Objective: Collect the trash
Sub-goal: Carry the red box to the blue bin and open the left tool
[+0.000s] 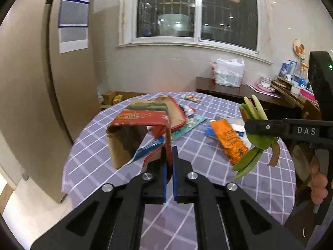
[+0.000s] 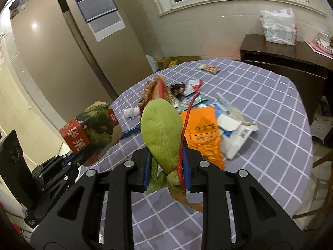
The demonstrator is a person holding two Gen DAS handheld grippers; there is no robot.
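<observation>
My left gripper [image 1: 171, 152] is shut on the edge of a flap of a red and brown cardboard box [image 1: 133, 129], which hangs above the table edge. The right wrist view shows the same box [image 2: 91, 129] at lower left, with the left gripper [image 2: 83, 156] under it. My right gripper [image 2: 166, 152] is shut on a green leaf-shaped plush piece [image 2: 160, 125], and a red cord [image 2: 187, 120] runs along its right pad. In the left wrist view the right gripper [image 1: 252, 128] comes in from the right with green strips [image 1: 247, 164] dangling from it.
On the round table with a purple checked cloth [image 2: 260, 95] lie an orange packet [image 2: 201, 133], a white tissue pack [image 2: 237, 137], a small white bottle [image 2: 131, 112], a flat carton [image 1: 172, 110] and several wrappers. A dark sideboard [image 2: 281, 54] with a white bag [image 2: 278, 27] stands behind; a fridge [image 2: 52, 52] stands left.
</observation>
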